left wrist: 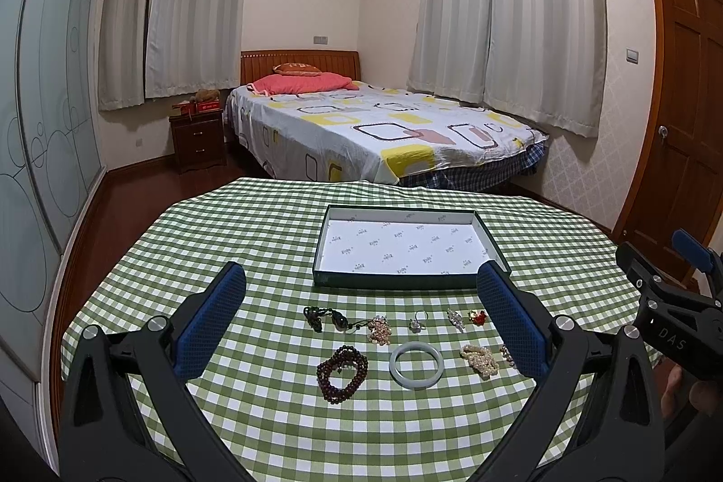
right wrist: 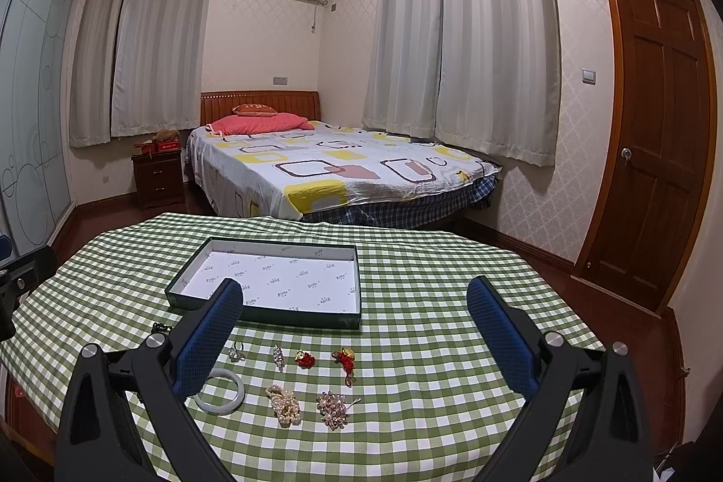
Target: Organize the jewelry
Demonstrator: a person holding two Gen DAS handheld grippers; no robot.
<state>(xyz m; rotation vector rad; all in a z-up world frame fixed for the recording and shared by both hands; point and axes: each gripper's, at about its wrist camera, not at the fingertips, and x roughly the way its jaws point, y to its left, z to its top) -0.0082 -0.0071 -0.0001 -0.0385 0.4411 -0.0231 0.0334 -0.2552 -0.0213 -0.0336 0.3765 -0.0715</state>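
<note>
Nearest in each view are the gripper's own blue-padded fingers. The left gripper [left wrist: 361, 319] is spread wide and holds nothing; the right gripper [right wrist: 357, 342] is also wide apart and holds nothing.

Between them, on the green checked tablecloth [left wrist: 271, 238], the jewelry lies in two rows. The left wrist view alone shows the dark bead bracelet [left wrist: 342, 375] in the near row and the black cord necklace [left wrist: 325, 318] behind it. The pale bangle [left wrist: 415, 364] and the pearl strand [left wrist: 479, 360] appear in both views. The right wrist view alone shows clearly the flower brooch [right wrist: 332, 407] and the red knot charm [right wrist: 345, 362], which lie at the right end of the rows.

Behind the jewelry stands the shallow open box [left wrist: 409, 280], with white lining and nothing inside. Farther back are the bed [left wrist: 384, 134] and the wooden door [right wrist: 655, 147].
</note>
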